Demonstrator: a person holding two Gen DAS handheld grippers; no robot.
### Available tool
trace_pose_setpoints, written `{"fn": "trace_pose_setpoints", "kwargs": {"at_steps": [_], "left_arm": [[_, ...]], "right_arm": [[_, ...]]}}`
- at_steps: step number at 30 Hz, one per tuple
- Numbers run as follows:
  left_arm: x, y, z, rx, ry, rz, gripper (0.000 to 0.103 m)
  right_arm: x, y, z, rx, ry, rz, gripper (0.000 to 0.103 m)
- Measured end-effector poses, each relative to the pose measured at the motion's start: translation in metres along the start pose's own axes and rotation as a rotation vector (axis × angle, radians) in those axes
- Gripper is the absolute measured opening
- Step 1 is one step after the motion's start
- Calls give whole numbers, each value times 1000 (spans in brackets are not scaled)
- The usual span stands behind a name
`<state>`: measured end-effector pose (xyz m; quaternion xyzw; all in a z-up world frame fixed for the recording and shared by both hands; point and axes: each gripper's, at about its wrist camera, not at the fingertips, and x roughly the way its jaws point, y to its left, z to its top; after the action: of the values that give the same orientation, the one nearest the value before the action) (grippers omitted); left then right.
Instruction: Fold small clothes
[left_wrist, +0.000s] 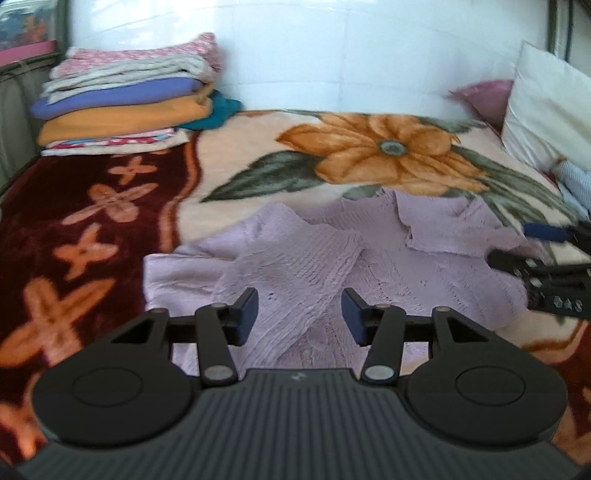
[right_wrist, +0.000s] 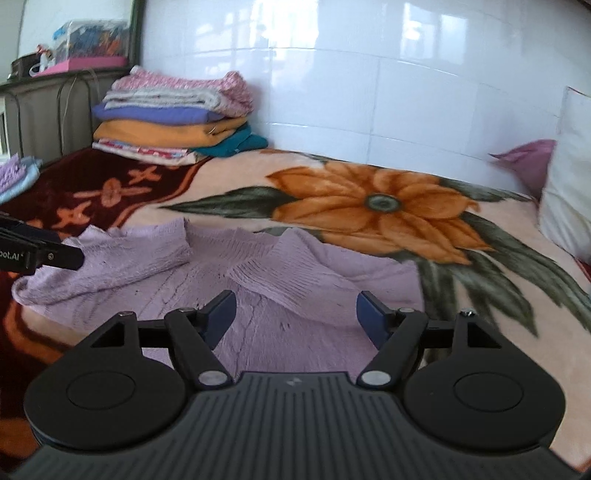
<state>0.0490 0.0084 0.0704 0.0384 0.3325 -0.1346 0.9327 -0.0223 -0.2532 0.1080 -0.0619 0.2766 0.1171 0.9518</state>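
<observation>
Nearest, the left gripper (left_wrist: 299, 317) hangs just above the lilac knit sweater (left_wrist: 295, 266), its fingers (left_wrist: 246, 314) about half apart with nothing pinched; cloth only shows through the gap. The right gripper (right_wrist: 295, 317) hovers over the same sweater (right_wrist: 258, 295), fingers (right_wrist: 221, 314) spread wider and holding nothing.

The sweater lies front and centre on the bed, both sleeves (left_wrist: 295, 258) already laid across the chest, with the collar on the far side. It looks soft, light and limp, an open knit that will sag, stretch and cling to the fuzzy blanket (left_wrist: 92, 221) rather than slide. I judge a pinch on a doubled edge safest: the hem corners nearest the grippers, or the folded side edges, 1 per gripper, lifted together so the sleeves do not spill out.

Beyond the collar the flowered blanket lies bare, giving room to carry the hem forward. Farther off, a stack of folded clothes (left_wrist: 129, 99) sits at the back left against the tiled wall (left_wrist: 332, 55), and 2 pillows (left_wrist: 546, 103) crowd the right.
</observation>
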Motion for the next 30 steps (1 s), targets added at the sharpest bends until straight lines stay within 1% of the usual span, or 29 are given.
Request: {"fn": "trace_pose_setpoints", "kwargs": {"at_steps": [6, 8, 10, 11, 13, 17, 20, 21, 23, 24, 27, 28, 30], "left_arm": [[44, -2, 3, 68, 43, -67, 52], [53, -3, 5, 82, 50, -80, 52], [58, -4, 7, 94, 33, -93, 52], [60, -4, 7, 86, 23, -96, 52], [62, -5, 7, 79, 30, -97, 52], [63, -10, 3, 153, 7, -93, 52], [67, -16, -4, 222, -20, -65, 53], [68, -16, -5, 230, -27, -63, 52], [66, -15, -5, 232, -43, -62, 23], [65, -13, -3, 223, -49, -61, 14], [60, 0, 4, 152, -68, -66, 13], [58, 5, 7, 143, -81, -53, 13], [55, 15, 12, 145, -117, 8, 13]], "right_arm": [[47, 8, 16, -107, 0, 73, 78], [54, 9, 16, -136, -18, 80, 78], [60, 8, 16, -126, -31, 75, 78], [62, 8, 17, -119, -23, 75, 78], [66, 9, 18, -124, -22, 99, 78], [67, 20, 11, -189, -18, 99, 78], [69, 25, 6, -219, -6, 70, 78], [70, 24, 5, -217, -3, 66, 78], [70, 23, 4, -205, 3, 68, 78], [69, 23, 3, -202, 3, 66, 78], [68, 23, 1, -202, 3, 59, 78], [68, 23, 1, -202, 6, 58, 78], [68, 22, 0, -200, 6, 57, 78]]}}
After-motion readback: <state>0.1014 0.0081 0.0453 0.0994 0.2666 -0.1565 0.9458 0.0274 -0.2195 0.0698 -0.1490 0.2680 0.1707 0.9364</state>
